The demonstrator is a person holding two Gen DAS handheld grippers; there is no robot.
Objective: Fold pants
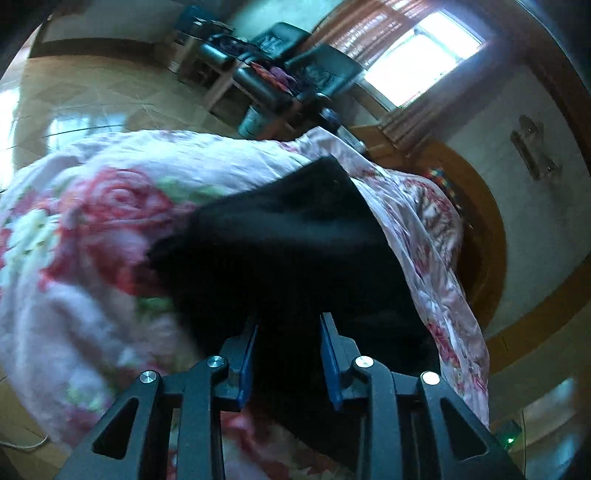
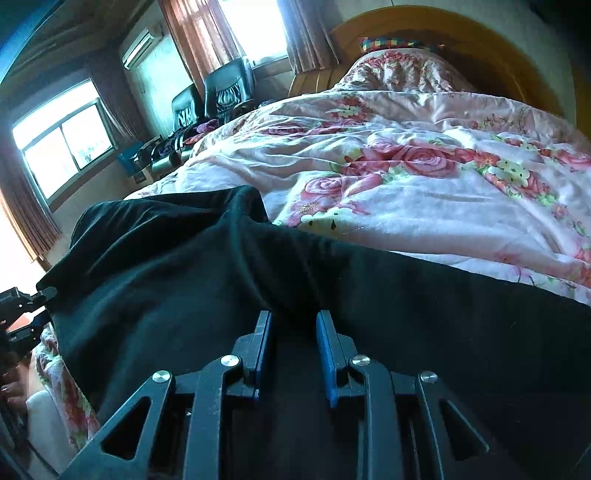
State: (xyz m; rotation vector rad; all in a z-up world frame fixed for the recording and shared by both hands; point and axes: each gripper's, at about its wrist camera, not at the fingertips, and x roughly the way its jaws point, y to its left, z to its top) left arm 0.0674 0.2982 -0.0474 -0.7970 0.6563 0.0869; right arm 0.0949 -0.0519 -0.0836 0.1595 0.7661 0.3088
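Black pants [image 2: 258,266] (rose-print pink quilt [image 2: 424,177])

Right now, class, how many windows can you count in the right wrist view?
2. One window is on the left wall, above the blue box. The other window is at the top, behind the black chairs. Others may be out of view.

**Black linkage grippers with blue pads**

The left gripper [image 1: 289,325] and the right gripper [image 2: 294,321] are built alike: matte black angular frames with triangular cut-outs in the outer arms, and round silver screw heads [image 1: 216,361] at the linkage pivots. Each has two narrow black fingers [image 2: 263,339] faced on the inside with flat blue pads [image 2: 325,350]. No cables or markings show.
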